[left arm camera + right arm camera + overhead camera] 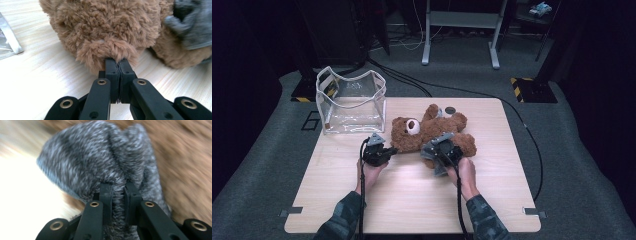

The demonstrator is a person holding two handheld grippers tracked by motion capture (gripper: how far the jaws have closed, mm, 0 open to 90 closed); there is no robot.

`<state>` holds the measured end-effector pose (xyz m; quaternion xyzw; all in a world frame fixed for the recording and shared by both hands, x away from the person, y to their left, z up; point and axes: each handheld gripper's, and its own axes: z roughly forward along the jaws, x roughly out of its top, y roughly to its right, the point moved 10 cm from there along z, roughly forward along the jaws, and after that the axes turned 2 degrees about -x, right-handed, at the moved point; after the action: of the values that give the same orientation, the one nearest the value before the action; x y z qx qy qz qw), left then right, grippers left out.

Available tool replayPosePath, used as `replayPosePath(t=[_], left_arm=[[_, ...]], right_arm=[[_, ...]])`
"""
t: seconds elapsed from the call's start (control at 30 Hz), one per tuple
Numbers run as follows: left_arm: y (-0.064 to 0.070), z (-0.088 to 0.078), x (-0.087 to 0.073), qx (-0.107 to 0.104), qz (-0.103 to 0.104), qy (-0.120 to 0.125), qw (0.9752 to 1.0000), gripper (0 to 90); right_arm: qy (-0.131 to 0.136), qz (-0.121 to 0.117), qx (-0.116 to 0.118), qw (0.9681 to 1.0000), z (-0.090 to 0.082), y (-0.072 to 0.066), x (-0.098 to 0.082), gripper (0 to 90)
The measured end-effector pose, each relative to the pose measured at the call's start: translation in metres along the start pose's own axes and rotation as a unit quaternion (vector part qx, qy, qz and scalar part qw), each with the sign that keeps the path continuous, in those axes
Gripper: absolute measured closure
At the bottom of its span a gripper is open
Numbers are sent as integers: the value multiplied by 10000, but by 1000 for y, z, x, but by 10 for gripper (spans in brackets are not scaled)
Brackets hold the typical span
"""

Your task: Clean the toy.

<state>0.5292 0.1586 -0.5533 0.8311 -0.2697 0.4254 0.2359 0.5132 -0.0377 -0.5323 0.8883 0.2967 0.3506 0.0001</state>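
Pale wooden table (412, 200), grey carpet floor (582, 165), dim room

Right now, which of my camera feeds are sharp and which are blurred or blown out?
The left gripper view is sharp: the teddy bear fur and the left gripper pinching its ear read crisply. The right gripper view is motion-smeared, its tabletop washed out white, though the grey knit garment in the right gripper stays recognisable. The high view is soft, its surroundings dark.

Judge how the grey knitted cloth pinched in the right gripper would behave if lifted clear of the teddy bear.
The grey knitted cloth bunches and folds between the right gripper jaws, so it probably hangs floppy. Its fuzzy knit likely resists slipping. It looks light, hardly fragile.
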Motion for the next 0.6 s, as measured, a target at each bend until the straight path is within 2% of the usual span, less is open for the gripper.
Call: replayPosePath(t=[0.13, 0.23, 0.27, 0.3, 0.4, 0.47, 0.5, 0.53, 0.57, 0.6], left_arm=[[1, 0, 2, -6, 8, 37, 10000, 882], [3, 0, 2, -29, 28, 20, 10000, 882], [3, -1, 2, -34, 44, 6, 10000, 882], [4, 0, 2, -41, 34, 13, 10000, 882], [3, 0, 2, -41, 32, 7, 10000, 882], [3, -1, 2, -35, 38, 0, 10000, 881], [3, -1, 2, -31, 41, -2, 10000, 881], [3, -1, 2, -15, 44, 6, 10000, 880], [2, -1, 2, -1, 37, 14, 10000, 879], [1, -1, 2, 9, 31, 21, 10000, 879]], right_arm=[[-15, 185, -255, 9995, -6, 22, -13, 801], [-55, 313, -299, 9990, -8, 30, -20, 800], [-77, 363, -271, 9989, -7, 28, -22, 800], [-51, 263, -224, 9994, -5, 25, -21, 800], [7, 102, 117, 9999, -2, 5, -13, 800], [148, -16, 434, 9989, -1, -9, -6, 799], [173, 0, 527, 9985, -2, -14, -3, 799], [168, -38, 526, 9985, -3, -16, -3, 799], [154, 45, 459, 9988, -4, -15, -3, 799], [206, 7, 417, 9989, -6, -12, -2, 799]])
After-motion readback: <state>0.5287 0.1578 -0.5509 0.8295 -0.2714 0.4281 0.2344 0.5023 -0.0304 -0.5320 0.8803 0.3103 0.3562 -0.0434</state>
